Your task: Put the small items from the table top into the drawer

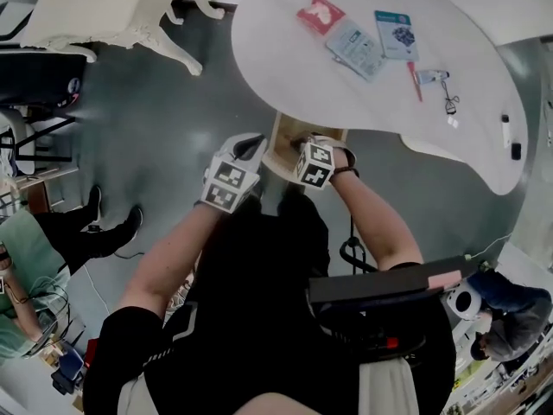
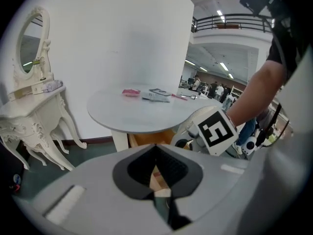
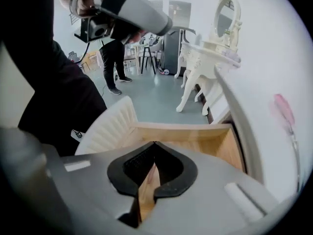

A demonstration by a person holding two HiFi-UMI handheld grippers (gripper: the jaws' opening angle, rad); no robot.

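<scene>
While pulled open under white worktop [image 1: 285, 50], pale wood drawer [image 1: 282, 138]; red packet [image 1: 320, 14], perhaps cards [image 1: 359, 47] above; left tool [image 2: 156, 147], right tool [image 3: 154, 146] closed, empty.

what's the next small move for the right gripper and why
Probably lift the right gripper away from the open drawer toward the red packet on the table, opening its jaws: they're shut on nothing, and that packet still lies on top.

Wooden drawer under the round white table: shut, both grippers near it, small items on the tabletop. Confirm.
Wrong: the wooden drawer is open, not shut; the right gripper view shows it. The left gripper and right gripper are near it, and small items, like the red packet, lie on the white table.
</scene>
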